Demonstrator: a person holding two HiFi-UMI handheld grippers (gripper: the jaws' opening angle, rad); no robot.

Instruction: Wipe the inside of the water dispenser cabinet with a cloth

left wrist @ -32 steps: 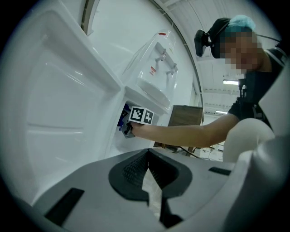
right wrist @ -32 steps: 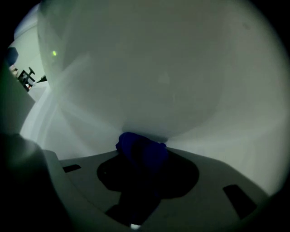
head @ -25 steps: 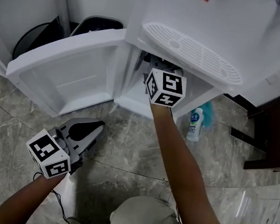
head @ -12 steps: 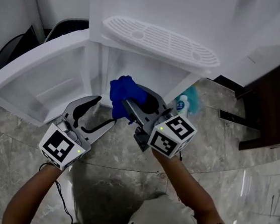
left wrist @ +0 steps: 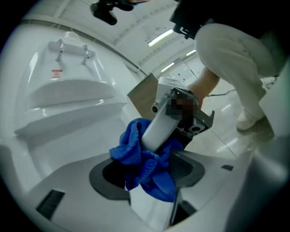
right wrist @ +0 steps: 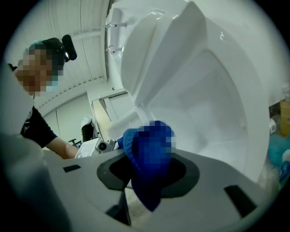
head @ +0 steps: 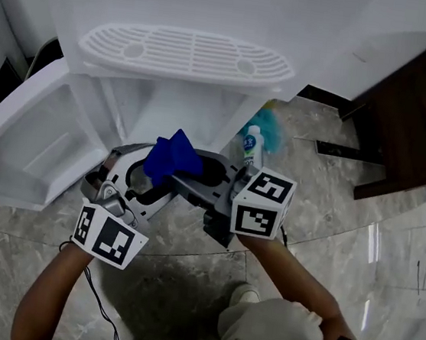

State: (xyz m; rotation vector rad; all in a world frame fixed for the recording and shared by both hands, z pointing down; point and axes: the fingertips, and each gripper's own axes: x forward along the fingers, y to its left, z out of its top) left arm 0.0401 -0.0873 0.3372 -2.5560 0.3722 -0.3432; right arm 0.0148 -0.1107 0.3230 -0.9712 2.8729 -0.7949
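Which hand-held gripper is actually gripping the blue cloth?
The right hand-held gripper, jaws pinched on the blue cloth. The left hand-held gripper has jaws opening wide around it, not pressing.

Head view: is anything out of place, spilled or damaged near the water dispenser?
Nothing looks spilled or damaged. One small oddity: a white bottle stands on the marble floor at the right corner of the water dispenser, with something teal behind it. The cabinet door hangs open, as wiping requires.

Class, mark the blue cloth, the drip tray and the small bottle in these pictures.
cloth (head: 170, 156): head view, on its bunched upper fold.
drip tray (head: 185, 53): head view, middle of its slotted grille.
bottle (head: 252, 149): head view, on its body.
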